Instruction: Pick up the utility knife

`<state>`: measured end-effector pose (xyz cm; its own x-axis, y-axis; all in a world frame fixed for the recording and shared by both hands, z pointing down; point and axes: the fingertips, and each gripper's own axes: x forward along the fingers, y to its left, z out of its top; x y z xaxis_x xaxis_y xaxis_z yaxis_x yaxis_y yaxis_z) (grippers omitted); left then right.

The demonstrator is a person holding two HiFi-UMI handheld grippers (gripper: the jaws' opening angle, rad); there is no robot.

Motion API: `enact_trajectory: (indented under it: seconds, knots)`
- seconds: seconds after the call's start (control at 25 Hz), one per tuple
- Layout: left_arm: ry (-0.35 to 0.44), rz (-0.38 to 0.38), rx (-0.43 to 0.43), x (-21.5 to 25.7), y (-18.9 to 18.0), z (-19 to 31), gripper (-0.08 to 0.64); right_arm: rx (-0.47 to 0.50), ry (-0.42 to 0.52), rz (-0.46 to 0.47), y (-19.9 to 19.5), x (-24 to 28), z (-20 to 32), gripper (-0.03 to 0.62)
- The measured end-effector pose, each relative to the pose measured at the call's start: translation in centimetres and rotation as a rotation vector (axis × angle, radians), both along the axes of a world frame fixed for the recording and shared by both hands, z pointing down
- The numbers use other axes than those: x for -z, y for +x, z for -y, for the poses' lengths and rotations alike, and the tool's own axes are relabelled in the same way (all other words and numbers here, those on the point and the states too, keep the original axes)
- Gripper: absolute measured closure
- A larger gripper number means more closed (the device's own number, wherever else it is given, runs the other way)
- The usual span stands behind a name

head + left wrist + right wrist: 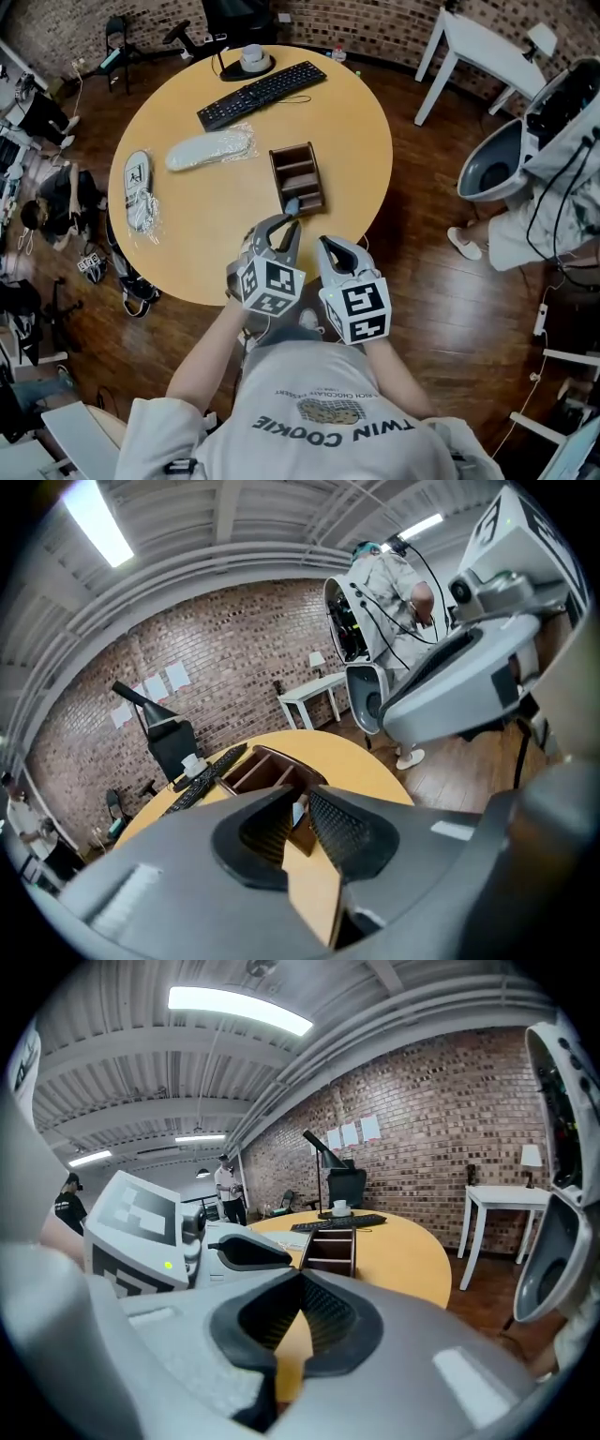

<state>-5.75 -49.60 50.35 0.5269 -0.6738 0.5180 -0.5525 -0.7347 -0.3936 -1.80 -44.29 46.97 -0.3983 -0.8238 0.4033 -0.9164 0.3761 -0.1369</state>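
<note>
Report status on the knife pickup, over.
Left gripper open, jaws at utility knife, not gripping. Right gripper shut, empty. Knife sticks up from wooden organizer, near end. Nothing in the way.

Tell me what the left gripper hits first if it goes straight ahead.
The left gripper would probably meet the knife at the near end of the wooden box first, though depth is unclear.

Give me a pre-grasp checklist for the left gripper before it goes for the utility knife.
1. Utility knife found, in the near compartment of the wooden organizer: ok.
2. Left gripper jaws apart: ok.
3. Knife lined up with the jaw gap in the left gripper view: ok.
4. Pads pressing on the knife: not ok, it lies beyond the tips.
5. Right gripper shut, empty, off the organizer: ok.
6. Blade retracted: cannot tell.
</note>
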Motion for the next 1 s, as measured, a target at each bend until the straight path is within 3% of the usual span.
enact_trajectory:
  seconds: [0.28,0.64,1.0]
  knots:
    - [0.018,0.157,-0.096,-3.0,0.3,1.6,0.446,-0.022,-0.008,0.004,0.4,-0.8,1.2,0.592]
    - [0.101,0.346,-0.208,-5.7,0.9,3.5,0.437,-0.032,-0.018,0.005,0.6,-1.8,2.0,0.592]
    - [0.116,0.381,-0.251,-6.4,1.4,4.0,0.483,-0.036,-0.03,-0.005,1.1,-2.4,1.9,0.592]
